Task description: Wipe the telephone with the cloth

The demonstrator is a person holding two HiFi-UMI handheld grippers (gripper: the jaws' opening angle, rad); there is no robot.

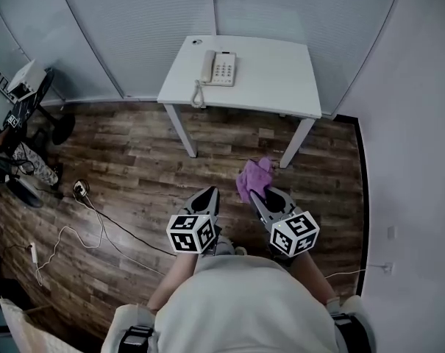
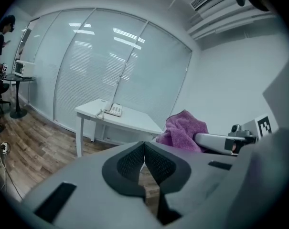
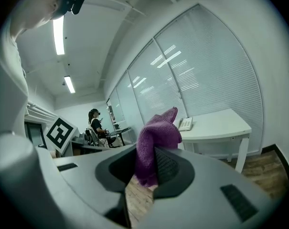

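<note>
Standing well short of the table [image 1: 281, 72], with no wiping begun. Left to do: reach the telephone [image 1: 219, 68] lying near that table's far left corner and rub it over. Clamping the purple cloth [image 3: 156, 132] in the right gripper [image 3: 151, 161], bunched upward. Holding nothing in the left gripper [image 2: 144, 149], pressed fully closed, likewise short of the table.

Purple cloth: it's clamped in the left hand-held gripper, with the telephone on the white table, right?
No: the purple cloth is clamped in the right hand-held gripper, as the right gripper view shows; the left hand-held gripper is shut and empty. The telephone is on the white table.
</note>
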